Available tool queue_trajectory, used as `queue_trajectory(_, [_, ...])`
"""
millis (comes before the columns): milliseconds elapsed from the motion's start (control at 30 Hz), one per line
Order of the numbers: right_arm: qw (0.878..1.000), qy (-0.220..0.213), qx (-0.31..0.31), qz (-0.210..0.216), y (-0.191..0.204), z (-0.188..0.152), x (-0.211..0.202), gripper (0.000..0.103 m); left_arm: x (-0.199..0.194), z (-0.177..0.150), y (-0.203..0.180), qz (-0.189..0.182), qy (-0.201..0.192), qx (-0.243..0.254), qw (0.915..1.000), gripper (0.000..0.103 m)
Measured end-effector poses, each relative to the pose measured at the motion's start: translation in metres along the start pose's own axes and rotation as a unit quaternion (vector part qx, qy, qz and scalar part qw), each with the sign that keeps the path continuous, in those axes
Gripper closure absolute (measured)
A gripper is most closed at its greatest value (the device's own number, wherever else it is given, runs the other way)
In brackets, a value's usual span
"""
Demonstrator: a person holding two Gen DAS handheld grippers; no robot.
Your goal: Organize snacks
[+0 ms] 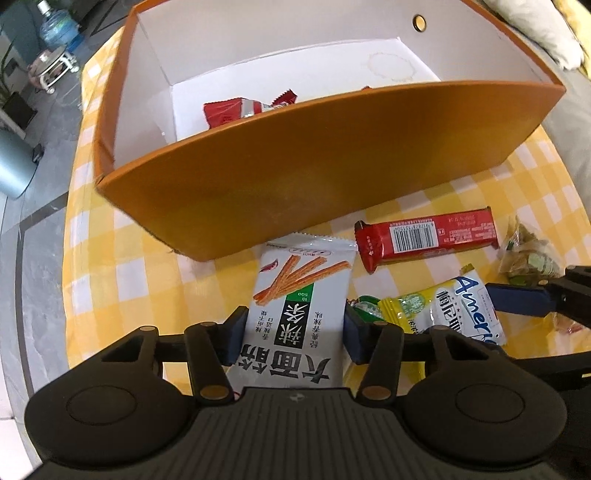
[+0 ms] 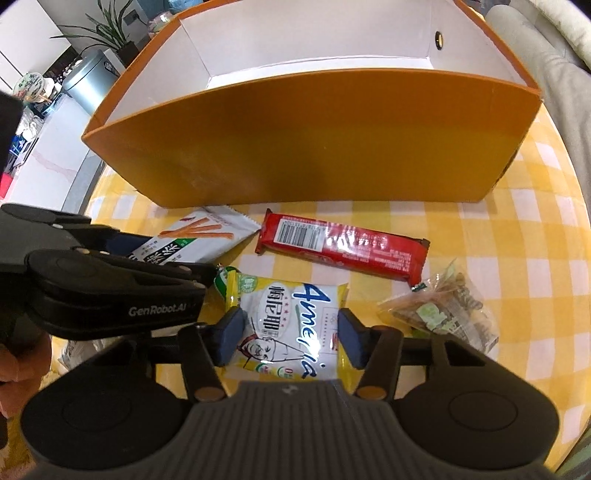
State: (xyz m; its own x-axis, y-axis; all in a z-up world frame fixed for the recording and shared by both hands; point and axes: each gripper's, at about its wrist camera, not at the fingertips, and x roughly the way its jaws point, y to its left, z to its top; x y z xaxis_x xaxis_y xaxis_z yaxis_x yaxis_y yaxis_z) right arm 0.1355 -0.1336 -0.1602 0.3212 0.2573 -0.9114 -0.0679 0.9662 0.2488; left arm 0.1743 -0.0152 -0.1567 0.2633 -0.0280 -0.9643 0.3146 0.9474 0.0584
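A white spicy-strip packet (image 1: 295, 314) lies on the yellow checked cloth in front of the orange box (image 1: 295, 166). My left gripper (image 1: 295, 336) has its blue pads pressed against the packet's two long edges. Beside it lies a yellow-and-white snack packet (image 2: 288, 325), and my right gripper (image 2: 290, 338) grips it by both sides. A red bar (image 2: 343, 245) and a clear bag of wrapped sweets (image 2: 439, 314) lie loose on the cloth. Red snack packets (image 1: 229, 112) rest on the box's white floor.
The orange box (image 2: 314, 140) stands open-topped right behind the snacks, its near wall tall. A small green-yellow packet (image 1: 369, 308) lies between the two held packets. Beyond the table's left edge are a grey bin (image 2: 88, 77), a water bottle (image 1: 55, 29) and a plant (image 2: 110, 33).
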Motion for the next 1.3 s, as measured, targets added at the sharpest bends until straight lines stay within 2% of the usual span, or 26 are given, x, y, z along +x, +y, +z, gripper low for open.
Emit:
queue_trajectory(100, [1.000,-0.002,0.002,-0.002,-0.002,-0.001,-0.004,0.052,-0.007,-0.004,0.001,-0.001,-0.006,-0.013,0.9999,0.045])
queue_trajectory(133, [1.000,-0.003,0.003,0.000,-0.002,-0.002,-0.006,0.059,-0.010,-0.006,0.002,-0.003,-0.008,-0.020,0.9998,0.045])
queue_trajectory(200, [1.000,-0.004,0.005,-0.003,-0.003,-0.001,-0.011,0.086,-0.015,-0.009,0.003,-0.004,-0.014,-0.030,0.9994,0.045])
queue_trajectory(333, [1.000,0.001,0.015,0.006,-0.010,-0.001,-0.013,0.103,-0.026,-0.017,0.000,-0.001,-0.028,-0.040,0.9988,0.045])
queue_trajectory(733, [0.998,-0.023,0.043,0.043,-0.022,-0.018,-0.040,0.103,-0.056,-0.040,-0.011,-0.006,-0.056,-0.061,0.9965,0.046])
queue_trajectory(900, [0.998,-0.037,0.024,0.042,-0.018,-0.024,-0.051,0.103,-0.063,-0.044,-0.015,-0.003,-0.064,-0.059,0.9962,0.046])
queue_trajectory(967, [0.998,-0.040,0.007,0.042,-0.014,-0.026,-0.049,0.092,-0.064,-0.045,-0.015,0.001,-0.065,-0.060,0.9961,0.046])
queue_trajectory(1000, [0.998,-0.045,-0.004,0.041,-0.010,-0.027,-0.047,0.070,-0.064,-0.045,-0.015,0.007,-0.066,-0.060,0.9960,0.046])
queue_trajectory(1033, [0.998,-0.049,-0.010,0.033,-0.007,-0.028,-0.045,0.057,-0.064,-0.046,-0.014,0.014,-0.067,-0.059,0.9960,0.046])
queue_trajectory(1100, [0.999,-0.049,-0.010,0.018,-0.007,-0.027,-0.038,0.046,-0.064,-0.048,-0.009,0.023,-0.070,-0.063,0.9953,0.046])
queue_trajectory(1133, [0.999,-0.048,-0.002,0.019,-0.009,-0.026,-0.035,0.037,-0.065,-0.049,-0.005,0.023,-0.070,-0.069,0.9949,0.046])
queue_trajectory(1200, [0.998,-0.044,0.029,0.032,-0.016,-0.022,-0.027,0.028,-0.065,-0.051,0.002,0.020,-0.072,-0.082,0.9938,0.046])
queue_trajectory(1300, [0.997,-0.029,0.060,0.036,-0.022,-0.018,-0.016,0.024,-0.067,-0.051,0.008,0.019,-0.080,-0.089,0.9926,0.046])
